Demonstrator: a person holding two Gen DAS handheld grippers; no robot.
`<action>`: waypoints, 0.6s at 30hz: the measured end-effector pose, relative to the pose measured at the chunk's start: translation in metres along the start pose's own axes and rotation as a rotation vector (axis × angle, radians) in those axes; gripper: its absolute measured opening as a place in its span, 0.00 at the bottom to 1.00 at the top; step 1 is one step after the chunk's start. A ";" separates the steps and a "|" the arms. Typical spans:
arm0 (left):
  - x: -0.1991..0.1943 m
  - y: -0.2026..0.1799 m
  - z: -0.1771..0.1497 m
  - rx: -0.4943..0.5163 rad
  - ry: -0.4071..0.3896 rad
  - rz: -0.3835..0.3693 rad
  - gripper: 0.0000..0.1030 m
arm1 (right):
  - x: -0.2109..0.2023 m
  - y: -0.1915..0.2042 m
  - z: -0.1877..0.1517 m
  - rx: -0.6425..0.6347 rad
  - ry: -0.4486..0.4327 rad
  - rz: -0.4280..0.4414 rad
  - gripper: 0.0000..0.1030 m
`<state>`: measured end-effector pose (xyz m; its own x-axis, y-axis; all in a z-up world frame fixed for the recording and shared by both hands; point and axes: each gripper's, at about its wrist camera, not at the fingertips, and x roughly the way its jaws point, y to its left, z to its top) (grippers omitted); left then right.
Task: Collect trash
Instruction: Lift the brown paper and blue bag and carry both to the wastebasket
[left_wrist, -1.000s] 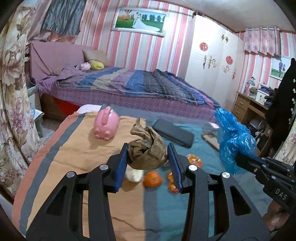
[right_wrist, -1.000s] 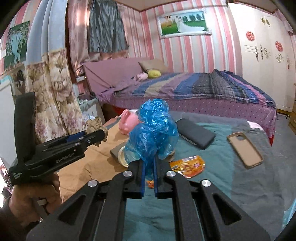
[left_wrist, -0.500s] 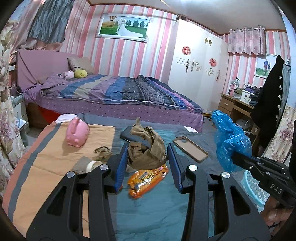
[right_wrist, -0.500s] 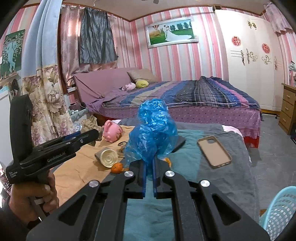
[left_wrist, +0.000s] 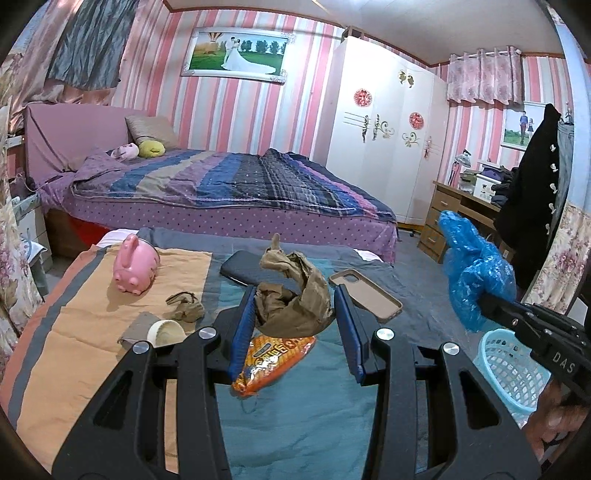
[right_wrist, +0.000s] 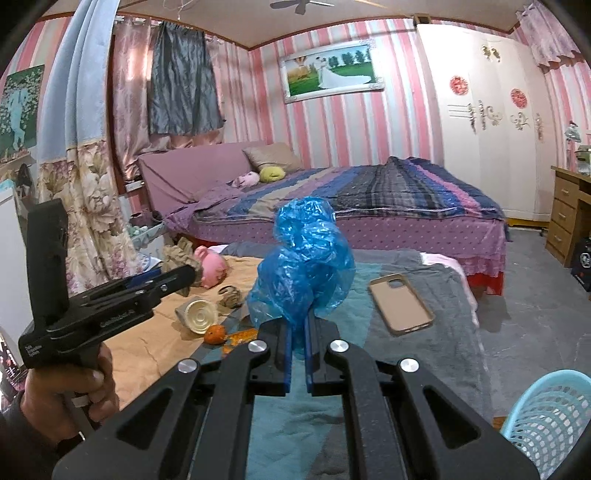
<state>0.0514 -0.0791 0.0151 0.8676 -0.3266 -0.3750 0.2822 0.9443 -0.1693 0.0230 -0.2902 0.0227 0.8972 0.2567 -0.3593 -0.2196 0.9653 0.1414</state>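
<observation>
Left gripper (left_wrist: 295, 321), black frame with blue pads, held a crumpled wad of brown paper (left_wrist: 295, 299) between its two fingers, pads pressing the wad from both sides, above the near bed's blanket (left_wrist: 295, 424). Seen from the right wrist camera, the same gripper (right_wrist: 184, 275) sat in the person's left hand (right_wrist: 66, 398), the brown wad (right_wrist: 177, 256) sticking out past its tips.

Right gripper (right_wrist: 298, 332) had its fingers squeezed almost together on the neck of a scrunched blue plastic bag (right_wrist: 303, 262), which stood up above the tips. From the left wrist camera the bag (left_wrist: 472, 269) hung in the air at the right, above a light blue plastic lattice basket (left_wrist: 509, 373) that stood on the floor beside the bed; the basket (right_wrist: 550, 417) also showed at the lower right corner of the right wrist view.

On the blanket lay:
- an orange snack packet (left_wrist: 273, 358), directly under the left gripper's tips
- a small orange fruit (right_wrist: 215, 334) near a cream-coloured tipped-over paper cup (right_wrist: 197, 315)
- a second, smaller brown crumpled scrap (left_wrist: 184, 304) just beyond the cup
- a pink piggy bank (left_wrist: 135, 267) on the tan stripe
- a beige phone case (left_wrist: 365, 293), face down
- a flat dark case (left_wrist: 243, 267) behind the held wad
</observation>
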 end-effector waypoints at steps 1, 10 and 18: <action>0.001 -0.003 0.000 0.001 0.001 -0.003 0.40 | -0.002 -0.001 0.000 0.004 -0.002 -0.005 0.05; 0.005 -0.024 -0.001 0.018 0.005 -0.057 0.40 | -0.026 -0.036 -0.004 0.048 -0.024 -0.093 0.05; 0.003 -0.036 -0.002 0.015 -0.007 -0.067 0.40 | -0.031 -0.043 -0.007 0.050 -0.018 -0.103 0.05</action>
<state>0.0431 -0.1138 0.0187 0.8494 -0.3892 -0.3564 0.3462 0.9207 -0.1804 0.0018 -0.3398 0.0211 0.9207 0.1553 -0.3579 -0.1070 0.9827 0.1511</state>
